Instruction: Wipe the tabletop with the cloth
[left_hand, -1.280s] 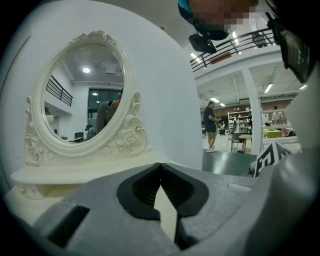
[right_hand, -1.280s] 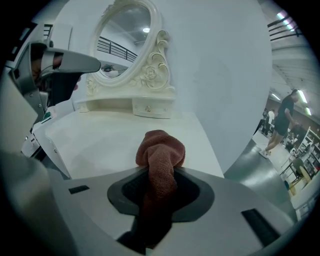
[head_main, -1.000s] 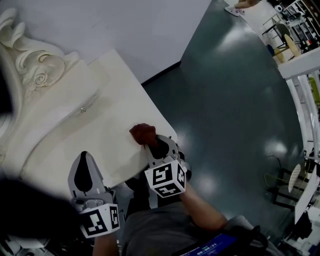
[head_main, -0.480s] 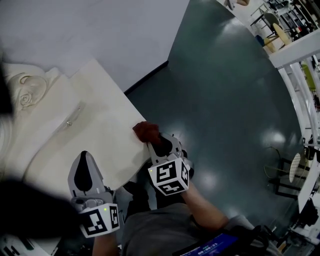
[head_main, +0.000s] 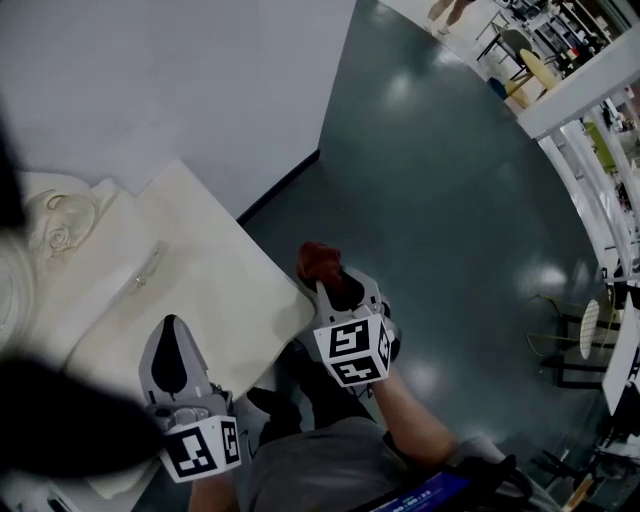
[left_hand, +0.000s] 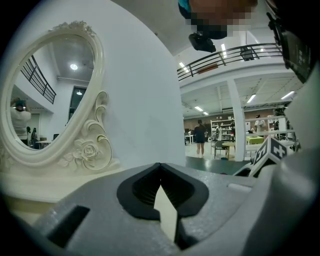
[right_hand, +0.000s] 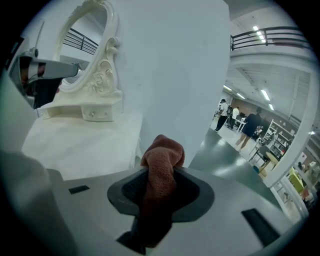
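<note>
Off the cream tabletop (head_main: 200, 285) now, right tongs (head_main: 326, 282) pinch the nubby rust cloth (head_main: 316, 258); left tongs (head_main: 169, 322) closed.

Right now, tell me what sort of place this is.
Probably a big open showroom or workshop hall, not a home: a cream dressing table with an ornate oval mirror stands on a glossy dark floor, with a railed mezzanine above and shelves and people beyond.
</note>
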